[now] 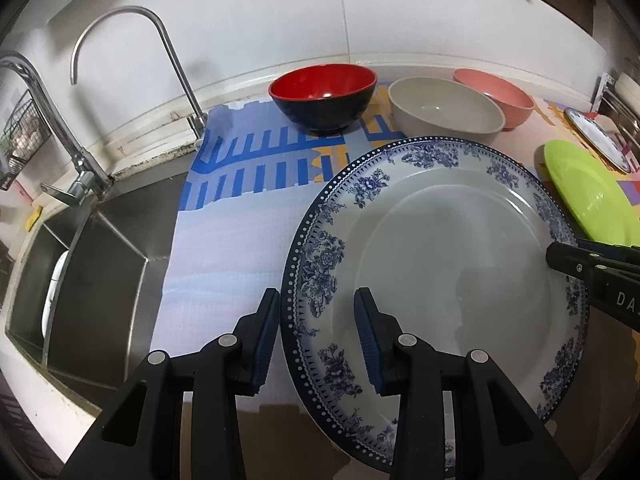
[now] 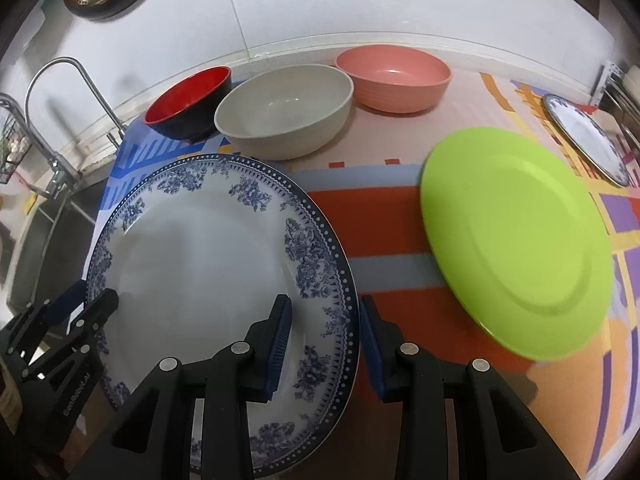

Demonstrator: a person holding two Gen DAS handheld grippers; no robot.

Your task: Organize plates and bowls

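White wall tiles are backing a kitchen counter, where a patterned mat (image 2: 400,216) is covering the worktop beside a steel sink (image 1: 92,280) with a curved faucet (image 1: 132,40). Largest on the mat, a blue-and-white floral plate (image 1: 432,264) is lying near the front edge, with both grippers straddling its rim from opposite sides. Right of it, well apart, a lime green plate (image 2: 516,240) is resting on the mat, and a second blue-patterned plate (image 2: 588,140) is sitting further right, near a rack at the frame's edge. Along the wall, three bowls are standing in a row: a beige bowl (image 2: 284,112) in the middle, a pink bowl (image 2: 394,80) to its right, a red-and-black bowl (image 1: 322,96) to its left. The left gripper (image 1: 316,336) is holding its jaws spread, one finger outside the floral plate's rim and one over its inside, not pinching. The right gripper (image 2: 326,340) is likewise spread across the opposite rim.
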